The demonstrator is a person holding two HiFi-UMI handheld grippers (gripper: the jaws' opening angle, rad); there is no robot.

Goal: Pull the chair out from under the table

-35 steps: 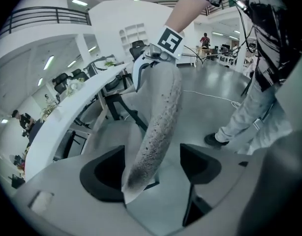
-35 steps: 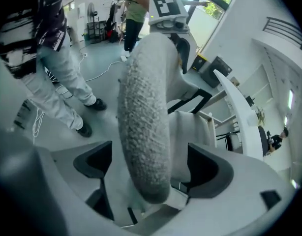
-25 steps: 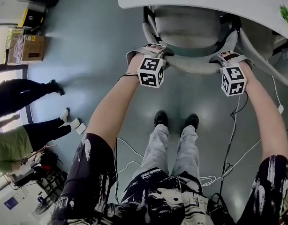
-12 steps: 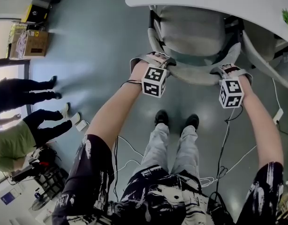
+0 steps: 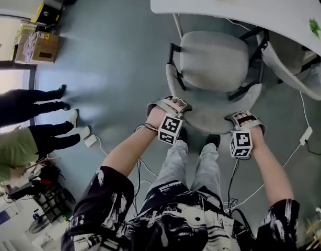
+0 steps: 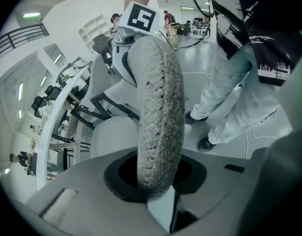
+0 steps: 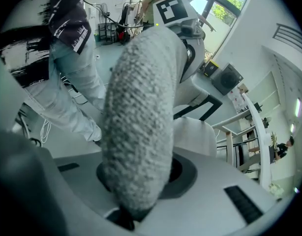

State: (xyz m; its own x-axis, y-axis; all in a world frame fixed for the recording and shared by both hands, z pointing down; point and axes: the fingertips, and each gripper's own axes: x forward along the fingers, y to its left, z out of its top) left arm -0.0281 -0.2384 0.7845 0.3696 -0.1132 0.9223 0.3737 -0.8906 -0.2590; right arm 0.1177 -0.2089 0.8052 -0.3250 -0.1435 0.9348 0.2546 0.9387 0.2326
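Observation:
A grey upholstered chair (image 5: 214,61) with a black frame stands mostly out from under the white table (image 5: 244,4). My left gripper (image 5: 177,110) is shut on the left end of its curved backrest (image 5: 210,118); its jaws have just been closing tighter on it. The right gripper (image 5: 240,121) is shut on the backrest's right end. In the left gripper view the fuzzy backrest rim (image 6: 158,112) runs up from between the jaws of the left gripper (image 6: 158,193). The right gripper view shows the same rim (image 7: 141,127) clamped in the right gripper (image 7: 136,203).
A second grey chair (image 5: 291,61) sits under the table at the right. My own feet (image 5: 213,139) are just behind the backrest. Cables (image 5: 301,140) trail over the floor. People (image 5: 24,140) stand at the left, near a cardboard box (image 5: 37,46).
The chair has slid out from under the table toward my body. Both grippers came back with the backrest, still clamped on it.

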